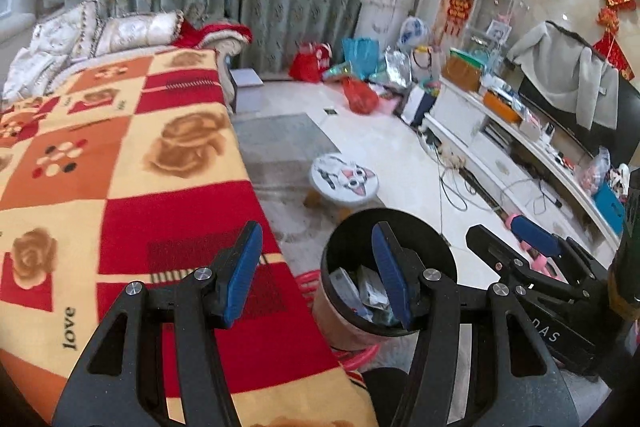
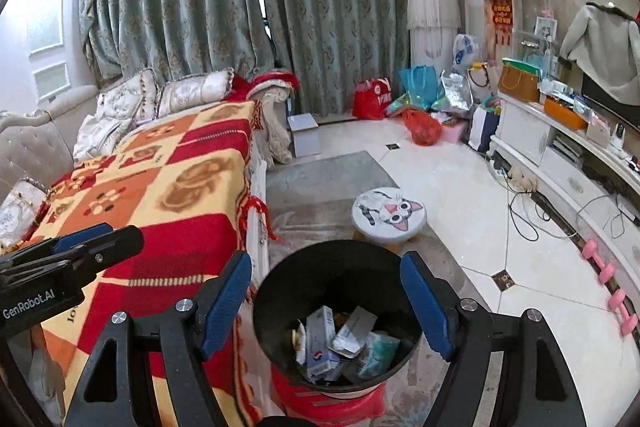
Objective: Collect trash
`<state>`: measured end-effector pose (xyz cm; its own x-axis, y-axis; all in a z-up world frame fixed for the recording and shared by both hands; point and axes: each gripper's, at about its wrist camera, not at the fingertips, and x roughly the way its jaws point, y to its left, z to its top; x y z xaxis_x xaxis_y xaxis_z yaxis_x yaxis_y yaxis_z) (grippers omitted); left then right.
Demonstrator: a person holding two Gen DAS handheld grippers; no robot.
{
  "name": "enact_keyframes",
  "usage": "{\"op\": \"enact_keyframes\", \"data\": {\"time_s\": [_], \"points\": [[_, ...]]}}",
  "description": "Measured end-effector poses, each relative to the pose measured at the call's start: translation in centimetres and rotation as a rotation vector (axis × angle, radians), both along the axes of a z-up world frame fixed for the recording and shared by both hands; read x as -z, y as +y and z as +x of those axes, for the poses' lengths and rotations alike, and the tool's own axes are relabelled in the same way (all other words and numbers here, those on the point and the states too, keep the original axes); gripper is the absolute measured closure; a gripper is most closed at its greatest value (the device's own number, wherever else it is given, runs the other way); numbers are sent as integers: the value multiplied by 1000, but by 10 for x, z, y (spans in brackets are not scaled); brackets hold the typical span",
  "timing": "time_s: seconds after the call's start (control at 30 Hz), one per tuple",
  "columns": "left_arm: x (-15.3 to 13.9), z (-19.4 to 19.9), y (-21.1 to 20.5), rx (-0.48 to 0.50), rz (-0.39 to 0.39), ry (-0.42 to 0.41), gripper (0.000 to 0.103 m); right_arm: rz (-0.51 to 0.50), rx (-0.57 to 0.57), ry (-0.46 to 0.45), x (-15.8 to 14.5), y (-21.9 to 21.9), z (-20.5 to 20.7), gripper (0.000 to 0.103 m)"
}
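The right hand-held gripper has its two blue-padded fingers spread wide apart and holds nothing. Directly between and just beyond them, lower down, stands a black trash bin with its mouth open upward. Inside it lies the trash: a white carton, a silvery wrapper and a crumpled teal-tinted packet, piled together at the bottom. The bin rests on a red plastic stool.

The left hand-held gripper is likewise wide open and empty. From its camera the same bin sits below its right finger, which overlaps the bin's opening, while its left finger hangs over a blanket. The right hand-held gripper appears at the right edge of this view, just beside the bin.

To the left of the bin is a sofa covered by a red, orange and cream checked blanket with rose patterns. Beyond the bin, on the pale tiled floor, stands a small round stool with a cartoon cat face. Farther back, bags are heaped against grey-green curtains. Along the right wall runs a white TV cabinet, with pink dumbbells on the floor beside it.
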<state>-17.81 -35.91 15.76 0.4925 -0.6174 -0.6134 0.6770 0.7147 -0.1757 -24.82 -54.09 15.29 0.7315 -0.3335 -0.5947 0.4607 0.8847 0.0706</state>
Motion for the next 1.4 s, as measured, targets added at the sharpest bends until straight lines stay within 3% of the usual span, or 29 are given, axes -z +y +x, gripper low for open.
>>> {"op": "enact_keyframes", "data": {"time_s": [0.2, 0.63, 1.4], "points": [[-15, -11, 21, -23, -20, -79, 47, -22, -2, -21, -10, 16, 1, 28], [-24, -14, 39, -39, -23, -134, 47, -41, -18, -51, -25, 35, -2, 24], [-26, -18, 45, -46, -25, -143, 47, -28, -28, -39, -25, 34, 3, 21]]}}
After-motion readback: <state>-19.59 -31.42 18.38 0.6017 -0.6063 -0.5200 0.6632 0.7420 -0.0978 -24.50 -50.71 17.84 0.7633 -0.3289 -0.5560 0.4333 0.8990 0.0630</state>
